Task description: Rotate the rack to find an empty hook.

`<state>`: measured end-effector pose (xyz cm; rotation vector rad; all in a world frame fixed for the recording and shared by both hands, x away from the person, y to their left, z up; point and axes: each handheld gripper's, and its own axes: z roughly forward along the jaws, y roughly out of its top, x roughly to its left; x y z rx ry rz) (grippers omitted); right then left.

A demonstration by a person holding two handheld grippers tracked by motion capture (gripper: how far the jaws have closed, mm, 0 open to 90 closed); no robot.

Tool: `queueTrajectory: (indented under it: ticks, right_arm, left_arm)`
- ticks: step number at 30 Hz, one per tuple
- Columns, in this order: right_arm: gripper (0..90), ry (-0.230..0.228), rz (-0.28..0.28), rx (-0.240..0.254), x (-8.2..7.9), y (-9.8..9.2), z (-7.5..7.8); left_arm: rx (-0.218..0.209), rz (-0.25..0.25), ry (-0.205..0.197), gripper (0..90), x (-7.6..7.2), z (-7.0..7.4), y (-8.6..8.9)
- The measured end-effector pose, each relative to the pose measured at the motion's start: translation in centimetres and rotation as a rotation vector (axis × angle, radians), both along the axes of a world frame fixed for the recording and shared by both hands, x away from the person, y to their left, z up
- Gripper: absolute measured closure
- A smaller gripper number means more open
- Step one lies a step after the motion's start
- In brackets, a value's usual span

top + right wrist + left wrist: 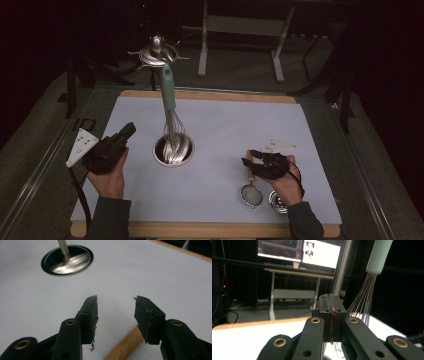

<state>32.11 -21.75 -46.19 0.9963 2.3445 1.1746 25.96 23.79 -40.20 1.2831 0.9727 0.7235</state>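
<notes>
A whisk with a teal handle stands upright in a steel cup at the middle of the pale mat. To the left of the cup my left gripper is shut with nothing in it; in the left gripper view its jaws meet, with the whisk's handle and wires to their right. My right gripper is open just above the wooden handle of a small mesh strainer lying on the mat. Beyond the gripper, the cup sits farther off.
A small round metal piece lies right of the strainer, under my right wrist. The mat lies on a wooden board. A shiny metal fixture and a table frame stand beyond the far edge.
</notes>
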Motion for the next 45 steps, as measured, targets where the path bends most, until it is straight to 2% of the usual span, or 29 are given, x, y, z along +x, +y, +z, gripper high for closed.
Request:
queueTrajectory:
  ticks: [1, 6, 12, 13, 16, 19, 20, 24, 25, 27, 31, 36, 38, 42, 45]
  right_arm:
    - [52.1, 0.0, 0.0, 0.0, 0.0, 0.0, 0.0]
    - [51.1, 0.033, -0.008, 0.008, 0.1, -0.4, -0.5]
    - [47.9, 0.041, -0.015, -0.003, 0.1, -0.3, -0.7]
    - [49.9, 0.039, -0.015, -0.008, 0.1, -0.3, -0.7]
    - [50.0, 0.027, -0.02, -0.024, 0.0, -0.2, -0.7]
    - [51.2, 0.014, -0.013, -0.037, -0.2, -0.1, -0.7]
    - [51.5, 0.007, -0.008, -0.057, -0.3, 0.1, -0.9]
    - [51.7, 0.002, -0.006, -0.076, -0.3, 0.4, -1.0]
    - [51.8, 0.004, -0.007, -0.075, -0.4, 0.4, -1.0]
    - [52.3, 0.005, -0.012, -0.074, -0.4, 0.4, -1.0]
    - [54.4, 0.012, -0.012, -0.093, -0.5, 0.4, -1.4]
    - [56.8, 0.022, -0.008, -0.097, -0.6, 0.5, -1.5]
    - [56.9, 0.025, -0.008, -0.095, -0.6, 0.5, -1.5]
    - [57.0, 0.026, -0.006, -0.096, -0.6, 0.6, -1.4]
    - [56.3, 0.022, -0.001, -0.074, -0.6, 0.6, -1.1]
  left_arm:
    - [0.0, 0.0, 0.0, 90.0, 0.0, 0.0, 0.0]
    - [-0.018, 0.003, -0.049, 90.0, 0.4, 1.7, -0.1]
    - [-0.051, 0.011, -0.104, 90.0, 0.5, 3.5, -0.2]
    - [-0.054, 0.011, -0.118, 90.0, 0.6, 3.9, -0.4]
    - [-0.059, 0.001, -0.125, 89.9, 0.6, 4.2, -0.7]
    - [-0.044, -0.013, -0.13, 89.8, 0.7, 4.4, -1.3]
    - [-0.049, -0.019, -0.135, 89.8, 0.7, 4.5, -1.5]
    - [-0.055, -0.026, -0.155, 89.5, 1.0, 5.2, -1.8]
    - [-0.034, -0.032, -0.159, 89.2, 1.1, 5.7, -2.1]
    - [-0.025, -0.039, -0.17, 89.1, 1.2, 6.1, -2.3]
    - [-0.034, -0.046, -0.191, 89.2, 1.2, 6.8, -2.4]
    - [-0.049, -0.055, -0.221, 89.1, 1.3, 7.8, -2.6]
    - [-0.068, -0.06, -0.244, 89.2, 1.4, 8.7, -2.7]
    - [-0.062, -0.068, -0.266, 89.4, 1.6, 9.7, -3.1]
    - [-0.051, -0.074, -0.271, 89.7, 1.9, 10.4, -3.5]
